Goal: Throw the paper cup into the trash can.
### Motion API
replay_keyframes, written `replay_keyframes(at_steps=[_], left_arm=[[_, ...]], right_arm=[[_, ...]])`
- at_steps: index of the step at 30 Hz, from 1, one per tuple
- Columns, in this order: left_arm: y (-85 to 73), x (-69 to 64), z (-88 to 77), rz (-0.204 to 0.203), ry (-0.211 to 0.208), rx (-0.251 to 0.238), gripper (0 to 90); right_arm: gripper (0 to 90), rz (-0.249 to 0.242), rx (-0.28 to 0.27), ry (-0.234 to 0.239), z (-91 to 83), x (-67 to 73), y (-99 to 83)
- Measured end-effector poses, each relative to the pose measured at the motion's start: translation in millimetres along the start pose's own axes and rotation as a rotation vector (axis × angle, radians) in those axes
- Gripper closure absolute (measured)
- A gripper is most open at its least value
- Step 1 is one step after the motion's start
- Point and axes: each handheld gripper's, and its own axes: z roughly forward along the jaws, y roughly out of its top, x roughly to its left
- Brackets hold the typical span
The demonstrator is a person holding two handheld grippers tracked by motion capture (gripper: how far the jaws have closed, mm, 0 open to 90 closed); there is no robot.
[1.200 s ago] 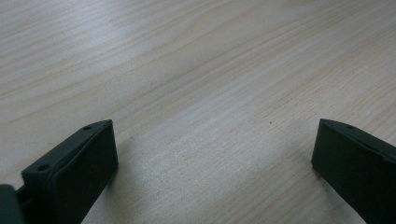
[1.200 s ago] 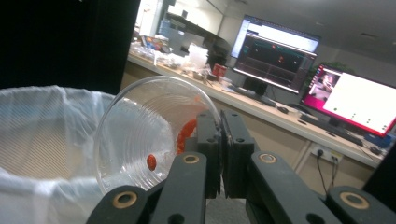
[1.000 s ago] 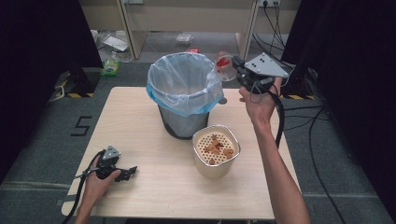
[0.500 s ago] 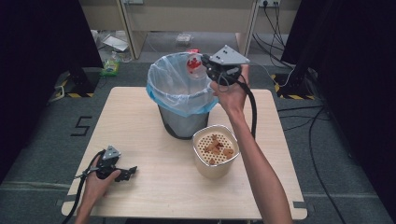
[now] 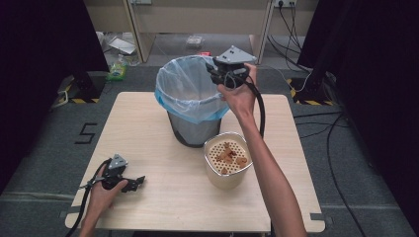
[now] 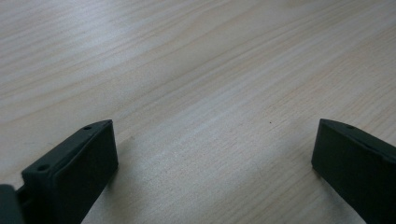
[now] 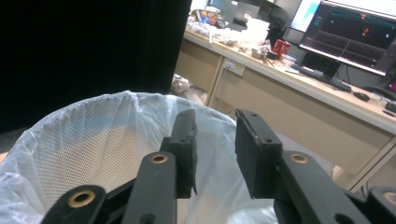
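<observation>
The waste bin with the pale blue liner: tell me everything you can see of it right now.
The dark mesh waste bin with the pale blue translucent plastic liner stands upright near the far middle of the light wooden table. The liner is folded over the rim and hangs down the outside; the right gripper view shows the mesh through it. The right gripper is at its far right rim, jaws parted with nothing between them, having just opened. The cream perforated-top container stands right by its base; whether they touch is unclear.
</observation>
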Motion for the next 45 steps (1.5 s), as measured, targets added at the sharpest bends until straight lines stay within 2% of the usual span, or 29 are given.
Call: replay_keyframes(at_steps=[3,9,15,23,28,32,35,37,40,45], left_arm=[[0.0,0.0,-0.1,0.0,0.0,0.0,0.0],[-0.1,-0.1,-0.1,0.0,0.0,0.0,0.0],[-0.1,-0.1,-0.1,-0.001,0.0,-0.001,0.0],[0.0,0.0,-0.3,0.001,0.0,0.002,0.0],[-0.1,-0.2,-0.4,0.0,0.001,0.002,0.0],[-0.2,-0.3,-0.4,-0.001,0.001,0.001,0.0],[-0.3,-0.4,-0.3,-0.003,0.001,0.0,0.0],[-0.3,-0.4,-0.4,-0.002,0.001,0.0,0.0],[-0.4,-0.5,-0.4,-0.003,0.002,0.0,0.0],[-0.5,-0.6,-0.4,-0.003,0.002,-0.001,0.0]], right_arm=[[66.3,0.013,-0.003,-0.01,-10.5,-8.5,-2.3],[60.3,0.022,0.032,-0.035,-34.0,-24.4,-16.3],[54.8,0.029,0.078,-0.06,-58.0,-38.0,-42.3],[49.3,0.067,0.132,-0.088,-83.9,-50.3,-80.5],[45.6,0.077,0.155,-0.105,-95.9,-51.3,-101.2],[43.1,0.082,0.195,-0.116,-104.2,-48.1,-120.8],[41.5,0.041,0.243,-0.151,-109.4,-44.3,-136.7],[41.1,0.066,0.256,-0.138,-112.1,-42.1,-147.7],[40.6,0.072,0.275,-0.138,-115.6,-38.0,-162.7],[40.0,0.113,0.298,-0.134,-120.4,-34.2,-187.1]])
